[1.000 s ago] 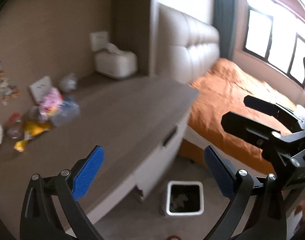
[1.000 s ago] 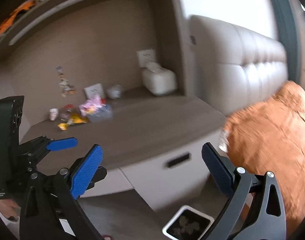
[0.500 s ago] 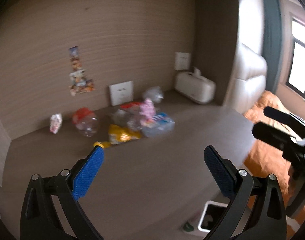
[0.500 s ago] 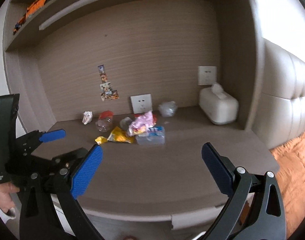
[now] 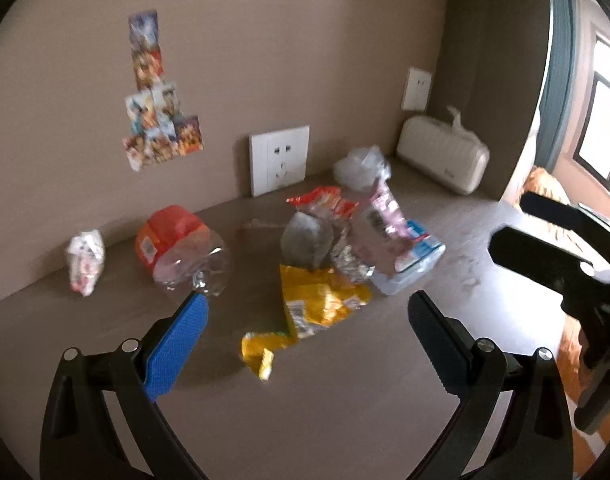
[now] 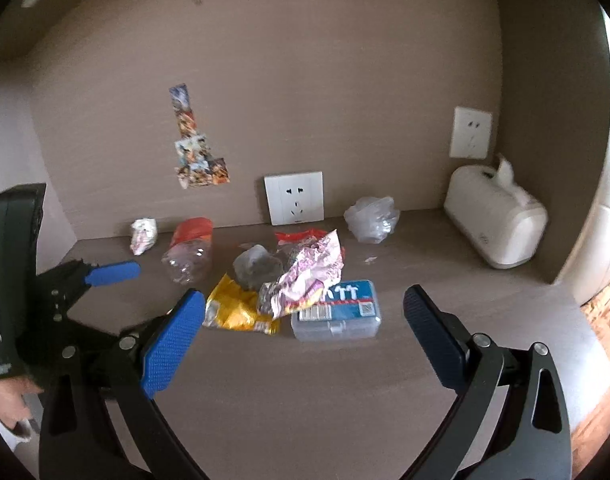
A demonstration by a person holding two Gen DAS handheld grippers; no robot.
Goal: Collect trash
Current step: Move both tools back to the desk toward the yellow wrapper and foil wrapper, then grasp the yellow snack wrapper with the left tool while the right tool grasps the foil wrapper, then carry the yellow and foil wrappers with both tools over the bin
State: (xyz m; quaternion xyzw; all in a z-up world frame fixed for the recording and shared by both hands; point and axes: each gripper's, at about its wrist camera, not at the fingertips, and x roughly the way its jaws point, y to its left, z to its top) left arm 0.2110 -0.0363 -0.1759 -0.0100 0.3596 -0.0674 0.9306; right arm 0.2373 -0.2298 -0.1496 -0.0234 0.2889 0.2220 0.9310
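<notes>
A heap of trash lies on the brown desk: a yellow wrapper, a pink wrapper, a clear box with a blue label, a crushed bottle with a red label, a crumpled white paper and a clear plastic bag. My left gripper is open just short of the yellow wrapper. My right gripper is open in front of the box. Both hold nothing.
A white tissue box stands at the desk's right back corner. Wall sockets and stickers are on the back wall. An orange bedspread shows past the desk's right end. A hand holds the left gripper.
Both views have swung from the bed and the floor bin to the desk, and both open grippers have closed in on the trash heap. The bin is out of sight.
</notes>
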